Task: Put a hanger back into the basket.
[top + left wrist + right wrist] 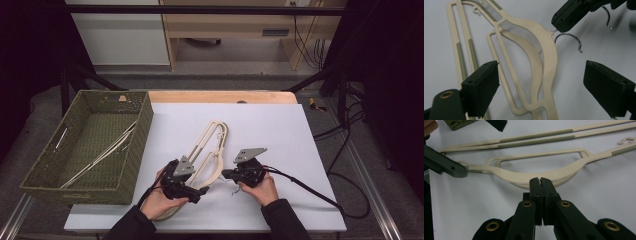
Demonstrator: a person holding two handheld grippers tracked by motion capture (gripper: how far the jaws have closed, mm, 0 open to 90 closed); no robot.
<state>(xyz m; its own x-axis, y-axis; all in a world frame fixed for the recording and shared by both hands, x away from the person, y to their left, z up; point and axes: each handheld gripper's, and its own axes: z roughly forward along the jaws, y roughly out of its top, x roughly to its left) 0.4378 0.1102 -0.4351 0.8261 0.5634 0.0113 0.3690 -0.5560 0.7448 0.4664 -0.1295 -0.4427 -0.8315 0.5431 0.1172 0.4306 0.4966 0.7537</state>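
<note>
Here, right gripper jaws clamped on hanger hook, left gripper jaws wide, basket beside.

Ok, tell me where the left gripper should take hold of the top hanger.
Grip the top hanger on its broad curved shoulder, just below the wire hook that the right gripper pinches. Come straight down with the left gripper, open jaws straddling the band's width: it lies flat, and that section looks sturdier than the thin bars.

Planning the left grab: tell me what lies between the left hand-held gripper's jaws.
In the left gripper view, the cream hangers lie between the open jaws of the left hand-held gripper, untouched.
</note>
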